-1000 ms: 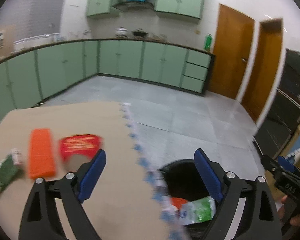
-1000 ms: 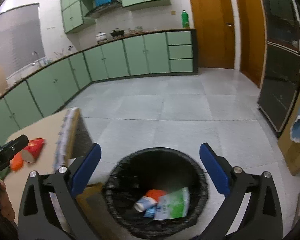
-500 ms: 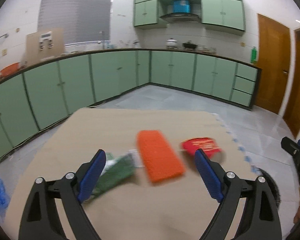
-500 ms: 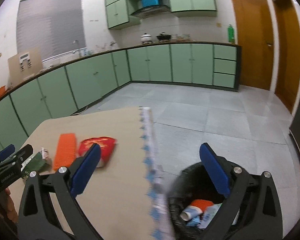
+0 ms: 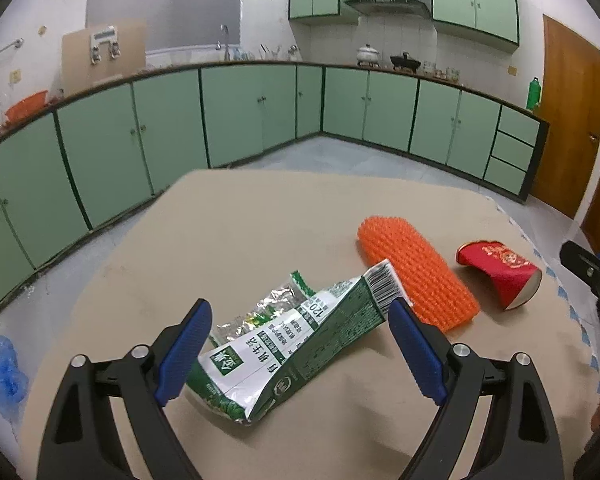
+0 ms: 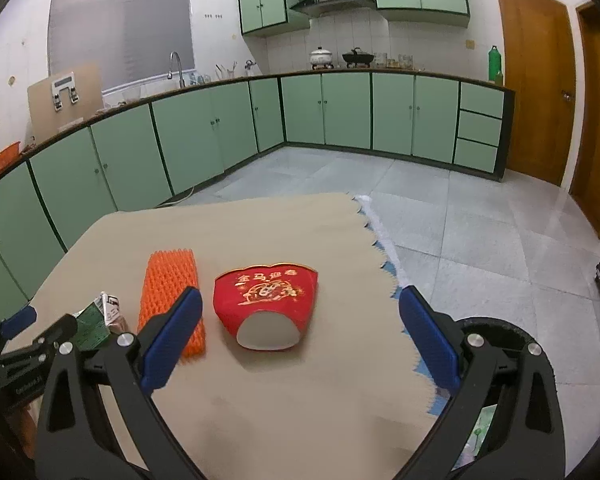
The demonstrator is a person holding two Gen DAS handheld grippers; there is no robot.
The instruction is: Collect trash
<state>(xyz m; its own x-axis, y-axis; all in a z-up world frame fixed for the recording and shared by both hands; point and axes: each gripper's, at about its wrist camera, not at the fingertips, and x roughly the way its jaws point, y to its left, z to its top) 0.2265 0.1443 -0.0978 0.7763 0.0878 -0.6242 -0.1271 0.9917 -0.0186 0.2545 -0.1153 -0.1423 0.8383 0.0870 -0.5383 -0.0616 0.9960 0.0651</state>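
Both wide-open tools have swung from the bin (image 6: 496, 332) to the table: left tool (image 5: 300, 344) straddles the green wrapper (image 5: 300, 344), right tool (image 6: 300, 336) faces the red sleeve (image 6: 266, 300).

Left gripper (image 5: 299, 342) low in the left wrist frame, jaws spread wide, blue pads (image 5: 185, 346) at lower left and lower right; nothing clamped. Right gripper (image 6: 298, 338) likewise wide apart across the bottom of the right wrist frame; nothing between the jaws; seen also at the left view's right edge.
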